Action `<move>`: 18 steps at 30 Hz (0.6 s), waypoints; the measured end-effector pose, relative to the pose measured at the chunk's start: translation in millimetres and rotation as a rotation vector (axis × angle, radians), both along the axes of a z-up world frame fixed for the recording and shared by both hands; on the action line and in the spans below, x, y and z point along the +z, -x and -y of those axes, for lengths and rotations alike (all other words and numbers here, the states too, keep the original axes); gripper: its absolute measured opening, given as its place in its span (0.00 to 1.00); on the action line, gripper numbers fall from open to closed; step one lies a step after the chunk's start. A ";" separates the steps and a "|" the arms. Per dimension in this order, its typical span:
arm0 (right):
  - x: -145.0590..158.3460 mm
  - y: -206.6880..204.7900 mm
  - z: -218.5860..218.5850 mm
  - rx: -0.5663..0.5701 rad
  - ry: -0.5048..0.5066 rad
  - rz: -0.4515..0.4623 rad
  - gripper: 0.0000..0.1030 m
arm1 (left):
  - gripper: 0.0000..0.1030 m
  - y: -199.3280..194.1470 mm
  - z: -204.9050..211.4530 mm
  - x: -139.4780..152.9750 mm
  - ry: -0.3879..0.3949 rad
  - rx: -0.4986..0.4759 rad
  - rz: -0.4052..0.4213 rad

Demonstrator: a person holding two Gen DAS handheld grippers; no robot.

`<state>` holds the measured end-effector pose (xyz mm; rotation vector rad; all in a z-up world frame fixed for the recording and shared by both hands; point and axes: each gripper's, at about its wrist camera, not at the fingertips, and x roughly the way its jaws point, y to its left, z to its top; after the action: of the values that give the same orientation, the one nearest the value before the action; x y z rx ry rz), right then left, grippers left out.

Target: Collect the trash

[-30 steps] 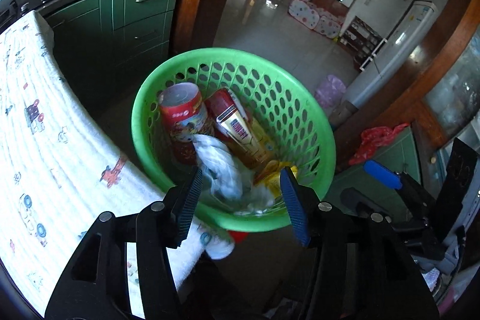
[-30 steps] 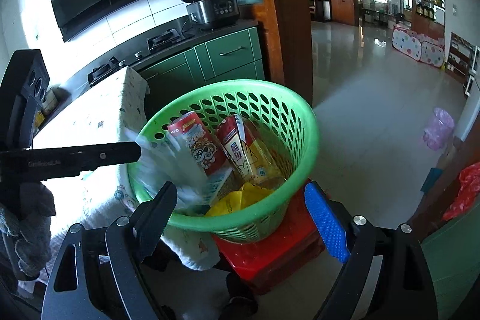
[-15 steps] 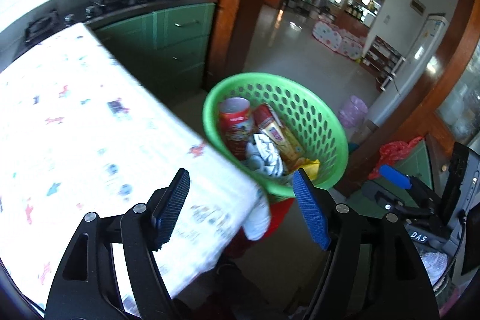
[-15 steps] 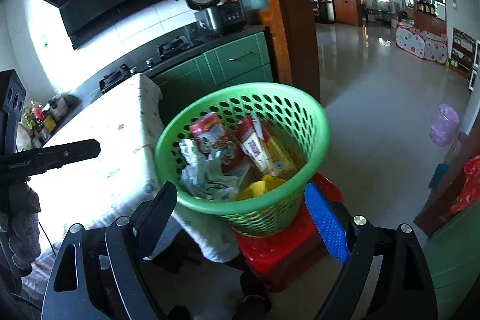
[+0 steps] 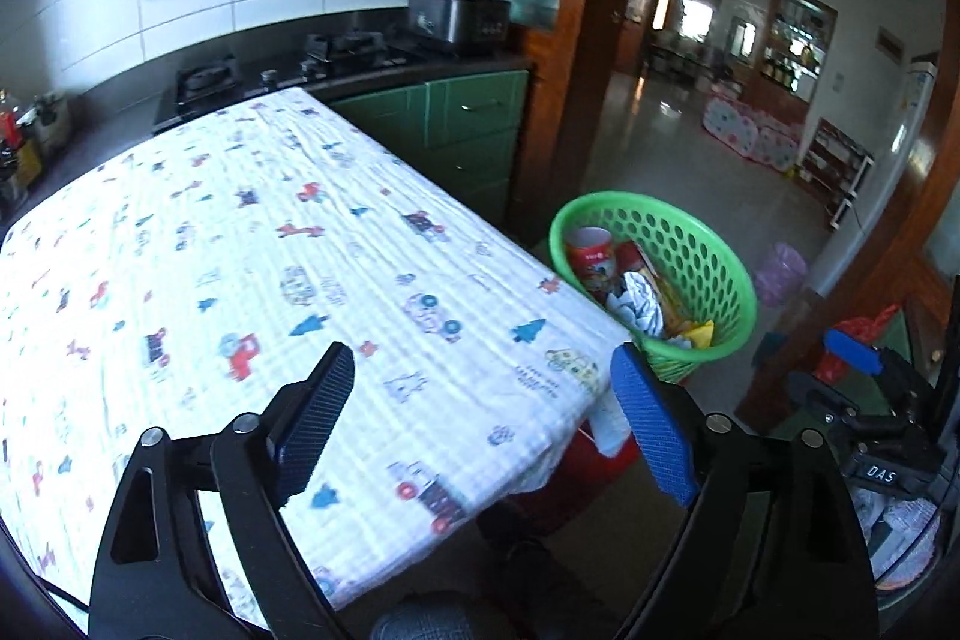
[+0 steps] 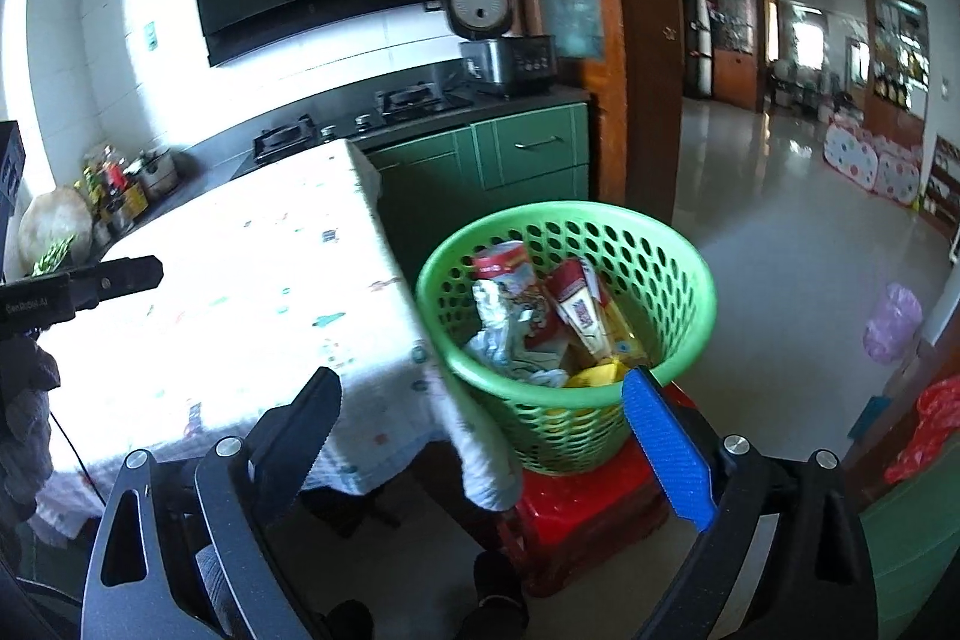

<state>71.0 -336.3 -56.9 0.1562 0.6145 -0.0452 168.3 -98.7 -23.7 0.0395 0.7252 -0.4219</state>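
Both my grippers, left [image 5: 480, 418] and right [image 6: 480, 445], have just spread and hold nothing; the trash [image 6: 534, 322], light crushable cartons and wrappers, sits in the green basket [image 6: 690, 292] off the table's [image 5: 240, 250] corner; I'd pinch folds.

Perforated green plastic basket [image 6: 672, 280]: its foot is hidden in the left wrist view by the edge of the white printed tablecloth [image 5: 252, 244].
Red plastic stool [image 6: 588, 496]: mostly covered by the basket and the hanging cloth.
Crumpled white wrapper [image 6: 498, 334]: print too blurred to read.
Cartons in the basket: lower halves buried.
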 end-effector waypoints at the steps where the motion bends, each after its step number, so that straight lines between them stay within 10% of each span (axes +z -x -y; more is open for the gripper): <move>1: 1.2 1.8 -3.6 0.005 0.002 0.003 0.89 | 0.88 3.8 -4.3 1.7 -0.001 0.012 0.009; 18: 9.4 11.9 -50.6 0.082 0.026 0.015 0.90 | 0.95 52.5 -63.8 -6.4 -0.002 0.160 0.043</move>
<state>59.1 -285.7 -47.5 0.1064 0.6044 0.0273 115.8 -34.9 -30.2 -0.0079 0.6812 -0.2671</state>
